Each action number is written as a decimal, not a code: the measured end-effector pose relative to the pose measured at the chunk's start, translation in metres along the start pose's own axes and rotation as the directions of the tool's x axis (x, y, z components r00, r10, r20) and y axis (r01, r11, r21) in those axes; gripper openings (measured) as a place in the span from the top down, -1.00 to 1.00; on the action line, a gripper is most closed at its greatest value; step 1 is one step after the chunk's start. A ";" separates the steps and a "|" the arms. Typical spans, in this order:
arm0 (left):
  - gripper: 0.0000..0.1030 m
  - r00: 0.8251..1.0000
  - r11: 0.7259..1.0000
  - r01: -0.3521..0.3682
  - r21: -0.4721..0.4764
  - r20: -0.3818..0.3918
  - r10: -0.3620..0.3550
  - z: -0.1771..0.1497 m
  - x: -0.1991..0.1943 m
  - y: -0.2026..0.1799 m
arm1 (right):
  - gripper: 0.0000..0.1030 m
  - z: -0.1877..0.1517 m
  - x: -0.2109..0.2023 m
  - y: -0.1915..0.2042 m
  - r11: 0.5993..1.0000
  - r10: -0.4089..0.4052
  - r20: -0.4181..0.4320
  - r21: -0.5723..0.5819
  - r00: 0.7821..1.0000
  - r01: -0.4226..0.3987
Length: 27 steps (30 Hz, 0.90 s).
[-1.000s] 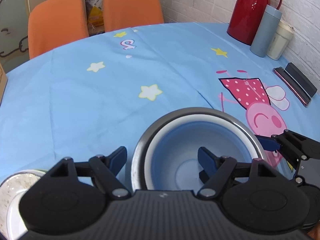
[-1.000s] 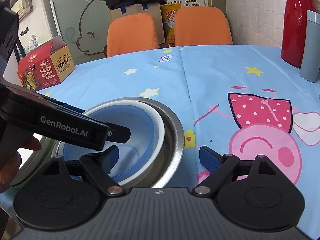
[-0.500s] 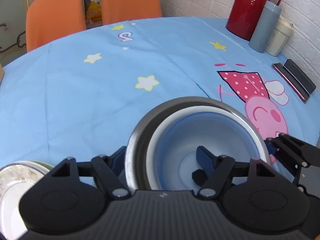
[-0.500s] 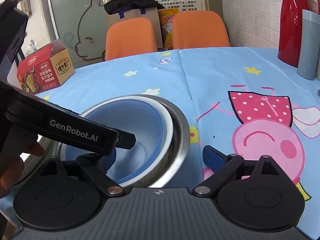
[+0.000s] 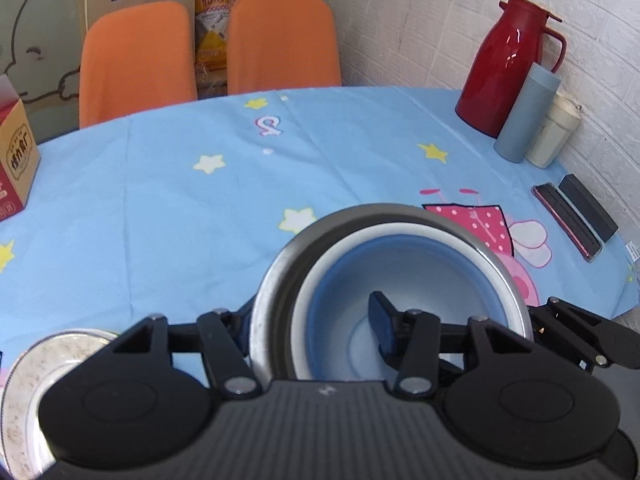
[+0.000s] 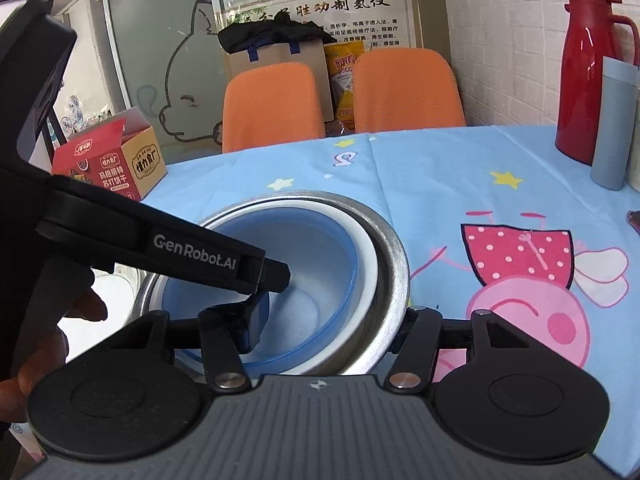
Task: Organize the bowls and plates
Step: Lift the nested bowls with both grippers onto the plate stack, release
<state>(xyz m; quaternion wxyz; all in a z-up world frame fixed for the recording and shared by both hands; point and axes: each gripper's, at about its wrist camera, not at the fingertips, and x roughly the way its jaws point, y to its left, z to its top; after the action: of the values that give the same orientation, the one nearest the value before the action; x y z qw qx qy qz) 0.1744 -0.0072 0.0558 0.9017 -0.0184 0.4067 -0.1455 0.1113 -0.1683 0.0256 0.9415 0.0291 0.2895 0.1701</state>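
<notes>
I see a steel bowl point(image 5: 276, 280) with a blue bowl point(image 5: 420, 276) nested inside it, white-rimmed and with nothing in it but my jaw tips. My left gripper point(image 5: 312, 320) has its jaws pinching the nested rims on the left side, one jaw outside the steel wall, the other down inside the blue bowl. My right gripper point(image 6: 324, 328) does the same on the opposite side, jaws closed across both rims. The pair sits toward the near edge of the desk point(image 5: 160, 200); whether it rests on the cloth or is lifted I cannot tell. At the near left edge lies a speckled plate point(image 5: 28, 364).

Counted: two bowls, one plate, two orange chairs point(image 5: 136, 60). By the far right edge of the desk stand one red thermos jug point(image 5: 504, 68), one grey-blue tumbler point(image 5: 524, 116) and one cream cup point(image 5: 552, 132). A red snack box point(image 6: 108, 160) sits at the left edge. The desk wears a light-blue cartoon cloth; a white brick wall point(image 5: 440, 20) stands behind.
</notes>
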 end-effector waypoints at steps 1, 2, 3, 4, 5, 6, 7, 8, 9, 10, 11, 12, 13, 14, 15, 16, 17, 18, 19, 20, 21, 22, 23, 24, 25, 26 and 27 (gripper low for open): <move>0.03 1.000 1.000 -0.004 -0.006 0.015 0.004 0.002 -0.007 0.003 | -0.87 0.004 -0.003 0.003 1.000 0.004 0.007 -0.007 1.000 -0.004; 0.03 0.999 1.000 -0.008 -0.013 0.033 0.009 0.004 -0.016 0.007 | -0.88 0.009 -0.005 0.008 1.000 0.010 0.019 -0.020 1.000 -0.009; 0.01 0.999 1.000 -0.017 -0.017 0.050 0.017 0.006 -0.024 0.010 | -0.92 0.013 -0.008 0.013 0.999 0.018 0.030 -0.034 0.999 -0.017; 0.01 0.997 0.999 -0.028 -0.024 0.065 0.030 0.007 -0.032 0.014 | -0.97 0.017 -0.010 0.020 0.998 0.028 0.043 -0.051 0.999 -0.026; 0.00 0.996 0.998 -0.043 -0.034 0.083 0.046 0.009 -0.042 0.020 | -0.98 0.021 -0.011 0.027 0.997 0.038 0.055 -0.067 0.998 -0.035; 0.00 0.993 0.997 -0.058 -0.041 0.100 0.062 0.010 -0.052 0.025 | -1.00 0.026 -0.012 0.034 0.995 0.053 0.066 -0.083 0.996 -0.048; 0.00 0.990 0.996 -0.073 -0.049 0.117 0.078 0.011 -0.061 0.032 | -1.00 0.031 -0.013 0.041 0.993 0.070 0.077 -0.096 0.995 -0.062; 0.00 0.987 0.994 -0.087 -0.060 0.131 0.094 0.012 -0.069 0.039 | -1.00 0.035 -0.013 0.048 0.991 0.086 0.088 -0.110 0.992 -0.076; 0.00 0.984 0.992 -0.102 -0.072 0.142 0.111 0.011 -0.078 0.046 | -1.00 0.039 -0.013 0.055 0.988 0.105 0.098 -0.125 0.990 -0.092; 0.00 0.980 0.990 -0.118 -0.081 0.153 0.129 0.010 -0.085 0.052 | -1.00 0.042 -0.013 0.063 0.985 0.122 0.105 -0.138 0.987 -0.107; -0.01 0.975 0.986 -0.137 -0.092 0.163 0.151 0.008 -0.092 0.060 | -1.00 0.045 -0.012 0.071 0.980 0.144 0.111 -0.152 0.983 -0.126; -0.01 0.971 0.982 -0.155 -0.104 0.168 0.171 0.006 -0.099 0.067 | -1.00 0.048 -0.011 0.079 0.976 0.164 0.113 -0.163 0.980 -0.144; -0.01 0.967 0.978 -0.172 -0.119 0.171 0.191 0.002 -0.105 0.074 | -1.00 0.050 -0.009 0.086 0.971 0.186 0.112 -0.174 0.976 -0.164; -0.01 0.963 0.974 -0.186 -0.132 0.172 0.208 -0.002 -0.110 0.081 | -1.00 0.051 -0.007 0.093 0.966 0.203 0.109 -0.183 0.973 -0.181; -0.02 0.960 0.969 -0.199 -0.146 0.171 0.223 -0.007 -0.114 0.089 | -1.00 0.051 -0.005 0.101 0.960 0.224 0.104 -0.194 0.969 -0.201; -0.02 0.957 0.964 -0.210 -0.161 0.167 0.236 -0.011 -0.118 0.097 | -1.00 0.051 -0.003 0.109 0.954 0.242 0.097 -0.204 0.965 -0.219; -0.02 0.956 0.960 -0.217 -0.177 0.162 0.246 -0.016 -0.121 0.104 | -1.00 0.051 -0.001 0.116 0.949 0.258 0.088 -0.212 0.962 -0.235; -0.02 0.954 0.956 -0.223 -0.191 0.156 0.254 -0.021 -0.123 0.111 | -1.00 0.050 0.002 0.122 0.943 0.271 0.077 -0.220 0.959 -0.249; -0.02 0.954 0.952 -0.228 -0.206 0.150 0.261 -0.026 -0.124 0.118 | -1.00 0.049 0.005 0.129 0.937 0.284 0.065 -0.228 0.957 -0.263; -0.02 0.953 0.948 -0.232 -0.218 0.144 0.266 -0.031 -0.125 0.124 | -1.00 0.048 0.007 0.135 0.933 0.294 0.052 -0.235 0.954 -0.274; -0.02 0.953 0.945 -0.234 -0.230 0.138 0.269 -0.036 -0.125 0.129 | -1.00 0.045 0.008 0.140 0.928 0.301 0.039 -0.240 0.953 -0.284; -0.02 0.954 0.941 -0.235 -0.242 0.130 0.272 -0.040 -0.125 0.134 | -1.00 0.043 0.010 0.145 0.924 0.307 0.027 -0.246 0.951 -0.291; -0.02 0.954 0.939 -0.236 -0.251 0.123 0.273 -0.045 -0.125 0.139 | -1.00 0.041 0.012 0.150 0.921 0.312 0.014 -0.251 0.950 -0.298; -0.02 0.955 0.937 -0.235 -0.259 0.117 0.272 -0.048 -0.124 0.143 | -1.00 0.038 0.013 0.154 0.918 0.315 0.001 -0.255 0.949 -0.304; -0.02 0.956 0.935 -0.233 -0.266 0.112 0.270 -0.053 -0.124 0.147 | -1.00 0.037 0.015 0.157 0.916 0.317 -0.010 -0.257 0.948 -0.309; -0.02 0.958 0.935 -0.230 -0.271 0.107 0.267 -0.056 -0.122 0.150 | -1.00 0.032 0.015 0.160 0.914 0.318 -0.020 -0.260 0.948 -0.312; -0.02 0.959 0.934 -0.227 -0.275 0.101 0.263 -0.060 -0.120 0.152 | -1.00 0.029 0.015 0.162 0.913 0.317 -0.030 -0.263 0.948 -0.313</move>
<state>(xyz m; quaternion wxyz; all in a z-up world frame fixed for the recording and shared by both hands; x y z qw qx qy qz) 0.0931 0.1768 0.0798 0.9282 -0.0958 0.3587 0.0248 0.0903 -0.0095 0.0664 0.8990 -0.0491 0.2496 0.3564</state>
